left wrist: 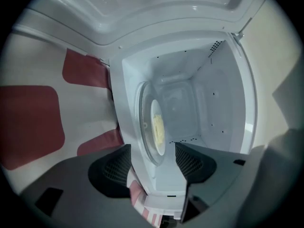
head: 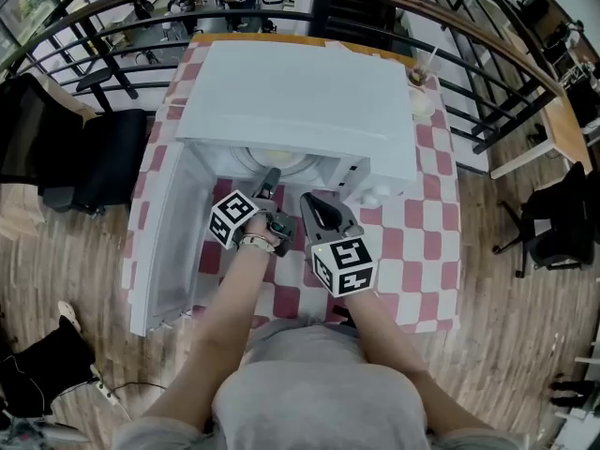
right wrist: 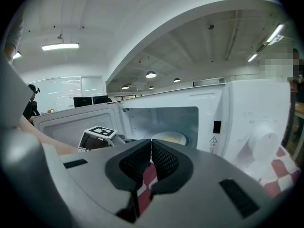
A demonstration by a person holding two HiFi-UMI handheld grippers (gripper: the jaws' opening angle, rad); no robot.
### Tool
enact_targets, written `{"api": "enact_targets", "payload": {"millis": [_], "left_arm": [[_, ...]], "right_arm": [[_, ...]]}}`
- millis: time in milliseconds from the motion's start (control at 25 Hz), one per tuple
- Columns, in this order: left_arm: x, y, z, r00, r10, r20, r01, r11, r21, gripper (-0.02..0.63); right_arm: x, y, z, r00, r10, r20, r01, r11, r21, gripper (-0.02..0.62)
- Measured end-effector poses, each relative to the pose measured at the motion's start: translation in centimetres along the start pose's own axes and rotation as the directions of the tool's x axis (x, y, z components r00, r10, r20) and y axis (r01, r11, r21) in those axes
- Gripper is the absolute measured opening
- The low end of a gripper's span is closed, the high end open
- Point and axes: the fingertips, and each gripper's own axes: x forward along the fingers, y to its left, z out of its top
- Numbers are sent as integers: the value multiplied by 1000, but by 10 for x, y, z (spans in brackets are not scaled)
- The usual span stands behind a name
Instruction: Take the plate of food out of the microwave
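Left gripper view: plate of food (left wrist: 158,129) lying inside the open microwave (left wrist: 199,94).
Left gripper (left wrist: 152,164), jaws spread wide with nothing gripped, faces the opening; right gripper (right wrist: 151,156), jaws pressed together, is just beside it above the checkered tablecloth (head: 412,251).

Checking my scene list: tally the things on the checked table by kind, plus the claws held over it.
Microwave: 1
Plate of food: 1
Cup: 1
Claws: 2, left claw and right claw
Total: 5
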Motion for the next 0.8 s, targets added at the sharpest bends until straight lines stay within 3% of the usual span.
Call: {"api": "enact_targets", "payload": {"millis": [480,800], "left_arm": [[20,16,3,990,141,22,-140,989,-45,279],[27,29,10,949,312,41,-307,947,-93,295]], "right_arm": [[4,-12,-10,1000,-6,-25,6,1000,15,26],[5,-18,-15,999,-10,-42,11,1000,21,26]]}}
